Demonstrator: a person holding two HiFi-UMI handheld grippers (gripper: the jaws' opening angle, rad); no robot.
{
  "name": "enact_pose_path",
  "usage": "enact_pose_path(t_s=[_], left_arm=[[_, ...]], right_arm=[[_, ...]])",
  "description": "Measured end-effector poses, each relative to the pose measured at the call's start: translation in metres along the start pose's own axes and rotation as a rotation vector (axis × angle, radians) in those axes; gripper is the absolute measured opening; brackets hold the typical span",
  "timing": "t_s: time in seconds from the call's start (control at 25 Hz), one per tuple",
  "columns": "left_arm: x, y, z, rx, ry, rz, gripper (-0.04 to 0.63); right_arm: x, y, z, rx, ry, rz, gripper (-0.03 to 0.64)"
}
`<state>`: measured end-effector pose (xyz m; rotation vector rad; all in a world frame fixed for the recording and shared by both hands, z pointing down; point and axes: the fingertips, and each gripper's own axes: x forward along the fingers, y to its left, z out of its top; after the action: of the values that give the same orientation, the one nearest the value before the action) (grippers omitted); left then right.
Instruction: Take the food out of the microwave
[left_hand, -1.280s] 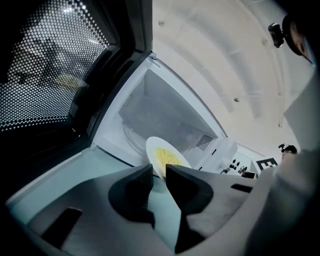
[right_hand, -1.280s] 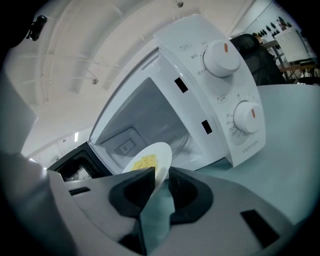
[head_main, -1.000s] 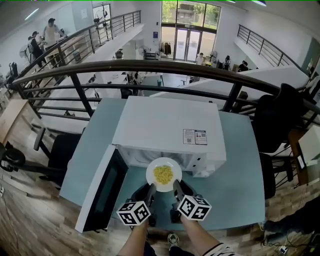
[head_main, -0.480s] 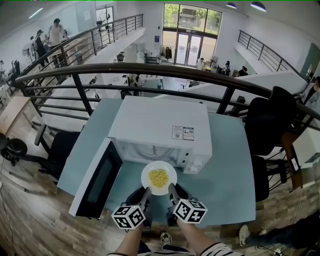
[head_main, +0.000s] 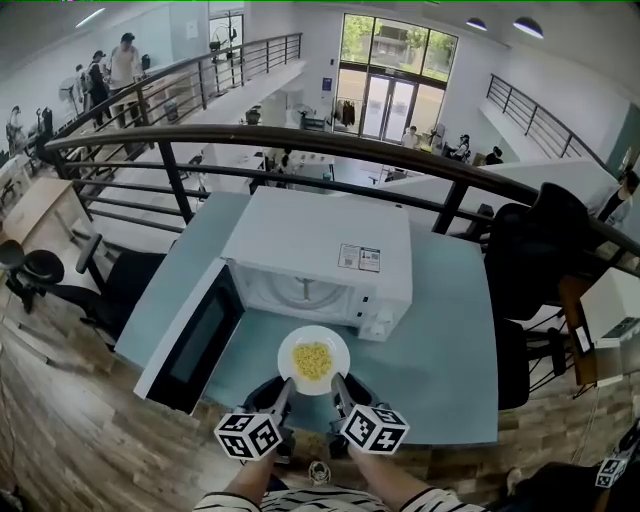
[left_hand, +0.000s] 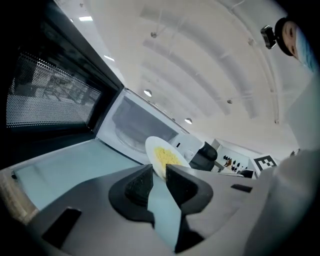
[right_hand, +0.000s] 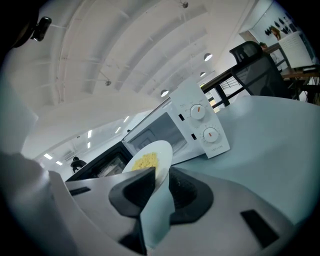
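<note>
Holding the white plate (head_main: 339, 350) by its near rim with both tools, you have it outside the microwave (head_main: 320, 235), just in front of the open cavity and above the pale blue table (head_main: 440, 350). The yellow food (head_main: 312, 358) sits in a small heap at the plate's middle. Your left gripper (head_main: 283, 393) is pinched on the rim's near-left part; in the left gripper view its two dark pads close on the thin white edge, and the plate sticks out beyond them. Your right gripper (head_main: 339, 390) is clamped on the near-right part of the rim in the same way, with the plate edge caught between its pads in the right gripper view. The two grip points lie close together on the side of the plate nearest you. The microwave door (head_main: 190, 335) stands swung open to the left, dark window facing up. Inside the cavity the glass turntable (head_main: 305, 290) is bare. Two round dials (right_hand: 204, 124) show on the control panel to the right of the opening.
</note>
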<state>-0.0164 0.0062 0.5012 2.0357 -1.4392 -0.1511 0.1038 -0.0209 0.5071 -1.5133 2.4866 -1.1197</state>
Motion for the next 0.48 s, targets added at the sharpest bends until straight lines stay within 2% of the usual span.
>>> enact_pose_path(t_s=[0.48], left_arm=[[-0.031, -0.018, -0.013, 0.025, -0.003, 0.003, 0.089]], right_arm=[[-0.034, 0.007, -0.016, -0.004, 0.011, 0.027, 0.089]])
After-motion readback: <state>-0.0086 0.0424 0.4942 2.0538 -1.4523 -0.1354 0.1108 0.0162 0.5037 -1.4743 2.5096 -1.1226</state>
